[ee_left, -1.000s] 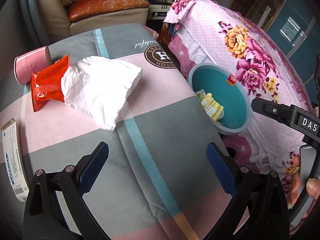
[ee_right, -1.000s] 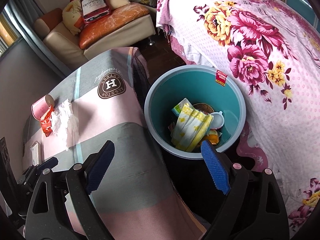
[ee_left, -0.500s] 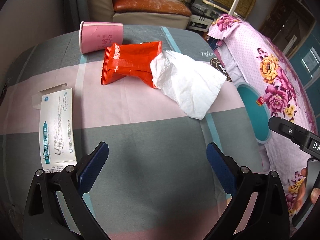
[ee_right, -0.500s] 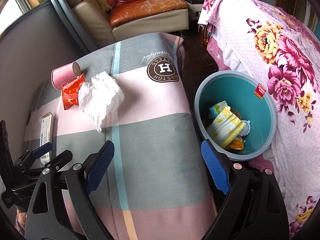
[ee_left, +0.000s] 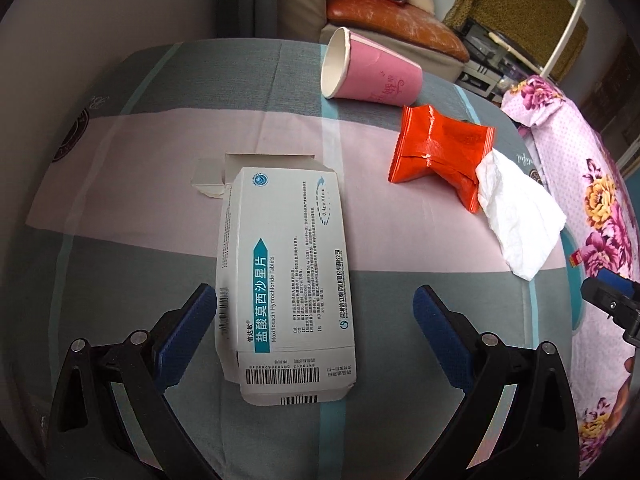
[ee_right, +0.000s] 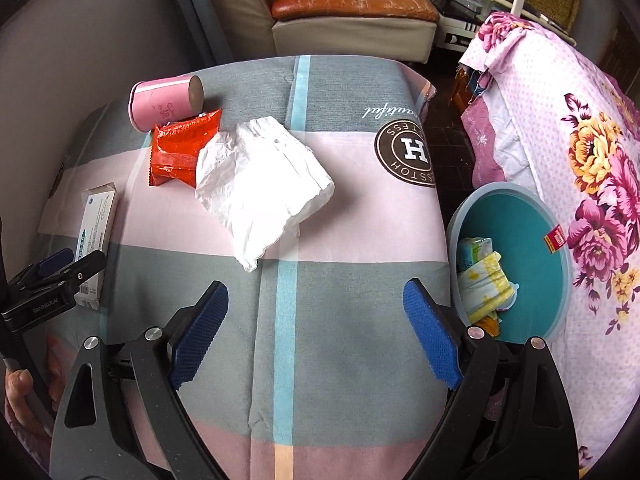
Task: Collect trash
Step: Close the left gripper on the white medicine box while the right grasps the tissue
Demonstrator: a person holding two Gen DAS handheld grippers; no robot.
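Now your left gripper [ee_left: 316, 312] has swung across the table from the bin side, so the white medicine box [ee_left: 284, 292], which lay at the far left edge of its view a second ago, sits right under it. The box lies flat on the checked tablecloth [ee_left: 168, 208], end flap open, its near half between the wide-spread blue pads; the left pad looks just beside the box's edge, though contact is hard to judge. Your right gripper [ee_right: 316, 332] has also shifted off the teal bin [ee_right: 532, 216] and hovers over bare cloth, jaws wide with nothing between them.

Beyond the box, the red wrapper [ee_left: 436, 152] lies with the crumpled white tissue [ee_left: 516, 216] overlapping its right end, and the pink paper cup [ee_left: 372, 72] lies on its side just behind the wrapper. Nothing stands between your left gripper and the box.

The bin sits on the floor between the table and the flowered bedspread [ee_right: 592, 152], with a yellow-and-white bundle and other scraps inside; the table edge and your right jaw cut off its near side. In the left view, only a corner of the right gripper shows at the right edge.
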